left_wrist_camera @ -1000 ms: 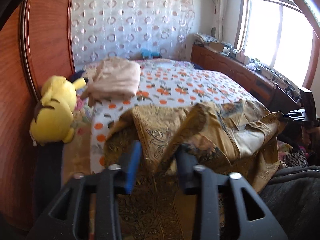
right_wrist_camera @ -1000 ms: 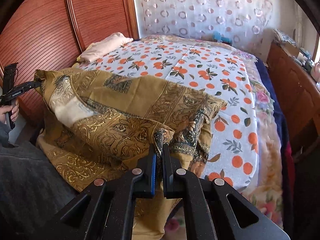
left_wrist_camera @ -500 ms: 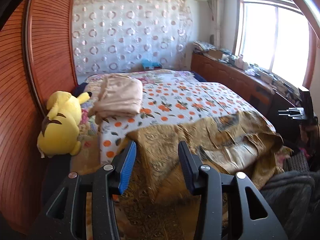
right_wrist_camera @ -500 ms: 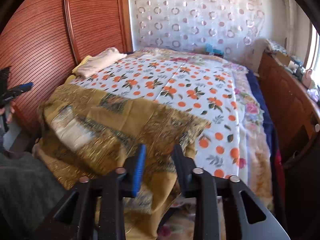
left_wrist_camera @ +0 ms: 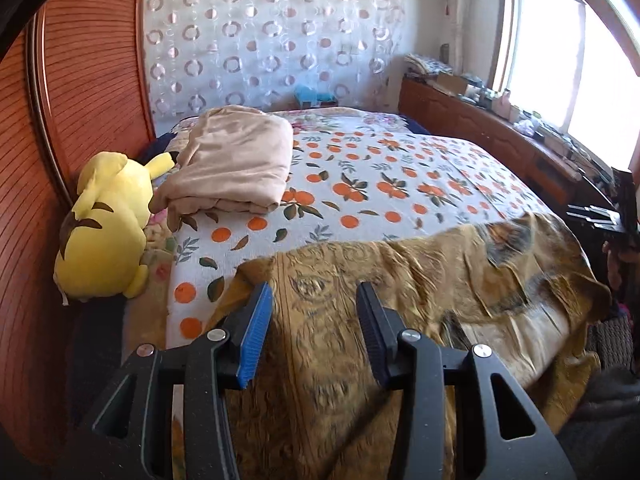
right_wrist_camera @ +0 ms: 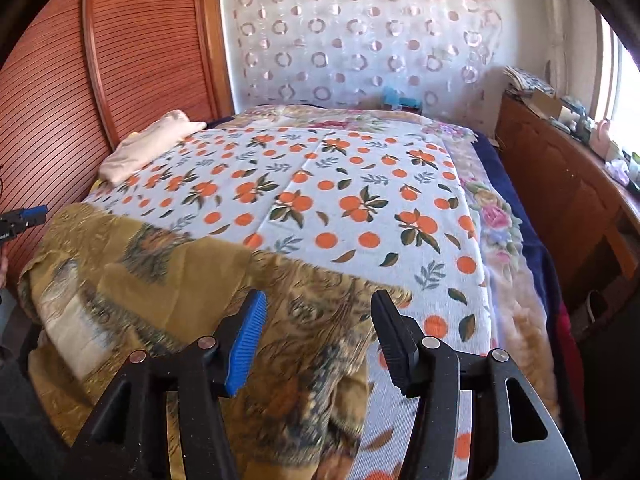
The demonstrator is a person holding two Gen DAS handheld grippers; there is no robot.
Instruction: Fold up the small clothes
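A golden-brown patterned garment lies spread, with folds, across the near end of the bed and hangs over its edge. In the left wrist view my left gripper is open above the garment's left part, and its pads do not press the cloth. My right gripper hovers over the garment near its right corner. Its jaws are opening and no cloth is pinched between them. Each gripper also shows at the edge of the other's view: the right gripper and the left gripper.
The bed has an orange-print sheet. A folded beige cloth lies at the far left and a yellow plush toy beside it. A ribbed wooden panel bounds the left side. A cluttered wooden cabinet runs under the window.
The right gripper let go of the raised fold and opened. The garment dropped from a lifted heap to lie flat on the bed. Both grippers drew back toward the near edge.
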